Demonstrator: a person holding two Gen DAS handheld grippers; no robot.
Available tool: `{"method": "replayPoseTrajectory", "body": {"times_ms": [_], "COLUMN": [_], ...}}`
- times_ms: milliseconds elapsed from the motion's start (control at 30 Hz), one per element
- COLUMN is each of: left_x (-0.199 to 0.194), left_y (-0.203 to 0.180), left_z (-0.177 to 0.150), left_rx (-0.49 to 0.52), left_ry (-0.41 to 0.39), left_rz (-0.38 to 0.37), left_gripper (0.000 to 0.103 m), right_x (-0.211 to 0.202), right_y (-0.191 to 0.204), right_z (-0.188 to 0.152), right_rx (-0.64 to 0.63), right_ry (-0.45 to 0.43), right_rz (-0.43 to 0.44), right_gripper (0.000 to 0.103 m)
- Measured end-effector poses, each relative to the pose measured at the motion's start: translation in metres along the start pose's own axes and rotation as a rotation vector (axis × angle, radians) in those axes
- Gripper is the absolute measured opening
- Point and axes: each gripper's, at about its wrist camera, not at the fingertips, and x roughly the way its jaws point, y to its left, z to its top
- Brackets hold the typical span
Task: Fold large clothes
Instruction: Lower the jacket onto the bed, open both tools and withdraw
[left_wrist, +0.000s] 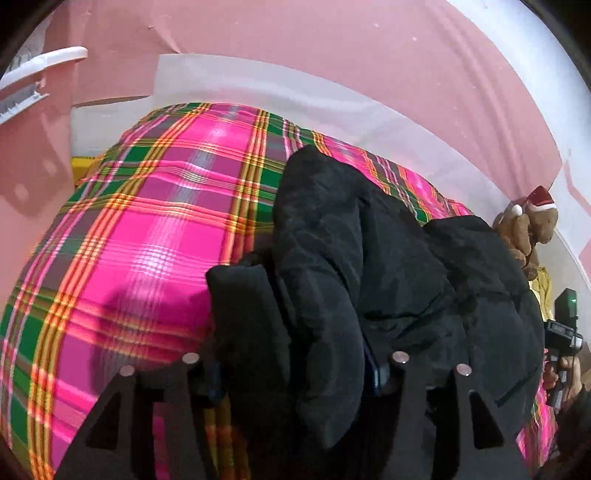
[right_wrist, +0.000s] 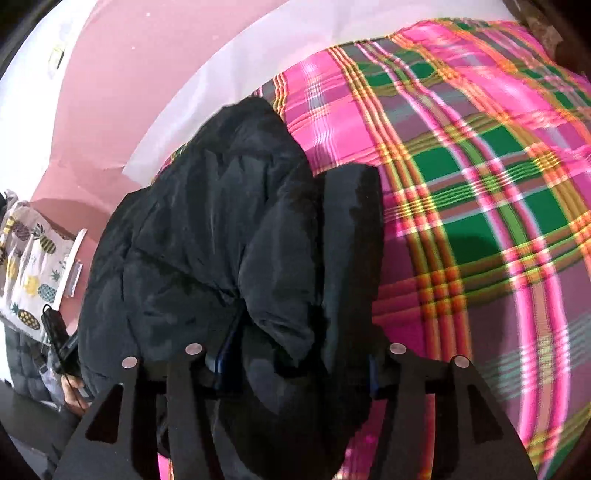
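A bed (left_wrist: 147, 229) is covered by a pink, green and orange plaid sheet (right_wrist: 480, 184). A black puffy jacket (left_wrist: 369, 258) is bunched on it, directly ahead of both tongs. Beyond the jacket, right of the left tongs, a brown plush bear (left_wrist: 532, 225) is seen.

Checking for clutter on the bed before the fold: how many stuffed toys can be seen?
1. A brown teddy bear in a red Santa hat sits at the bed's far edge, beyond the black jacket. The jacket may hide others.
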Motion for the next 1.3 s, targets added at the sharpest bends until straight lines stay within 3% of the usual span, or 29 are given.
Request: {"method": "replayPoseTrajectory", "body": {"times_ms": [167, 300, 367, 533, 667, 767, 1000, 1133, 1300], "left_x": [-0.031, -0.066, -0.078, -0.062, -0.006, 0.004, -0.038, -0.077, -0.119], "left_y": [-0.006, -0.018, -0.027, -0.073, -0.081, -0.076, -0.073, -0.078, -0.105], "left_z": [0.002, 0.010, 0.014, 0.009, -0.008, -0.013, -0.027, -0.053, -0.100], "left_rx": [0.019, 0.058, 0.059, 0.121, 0.175, 0.141, 0.104, 0.063, 0.047], "left_ry": [-0.036, -0.130, -0.168, -0.156, -0.052, -0.067, -0.131, -0.160, -0.137], "left_rz": [0.072, 0.182, 0.184, 0.105, 0.176, 0.176, 0.207, 0.221, 0.260], "left_gripper": [0.062, 0.062, 0.062, 0.062, 0.063, 0.063, 0.063, 0.063, 0.067], "right_x": [-0.044, -0.081, -0.084, -0.048, -0.003, 0.004, -0.033, -0.065, -0.095], "right_y": [0.012, 0.035, 0.053, 0.083, 0.078, 0.073, 0.074, 0.079, 0.091], "right_z": [0.000, -0.001, -0.003, -0.007, -0.012, -0.016, -0.034, -0.063, -0.107], "right_rx": [-0.040, -0.102, -0.155, -0.267, -0.306, -0.317, -0.302, -0.305, -0.314], "right_ry": [-0.095, -0.221, -0.242, -0.195, -0.100, -0.110, -0.145, -0.174, -0.183], "right_rz": [-0.048, -0.094, -0.113, -0.171, -0.289, -0.292, -0.271, -0.257, -0.274], "right_gripper": [0.054, 0.054, 0.054, 0.054, 0.054, 0.054, 0.054, 0.054, 0.054]}}
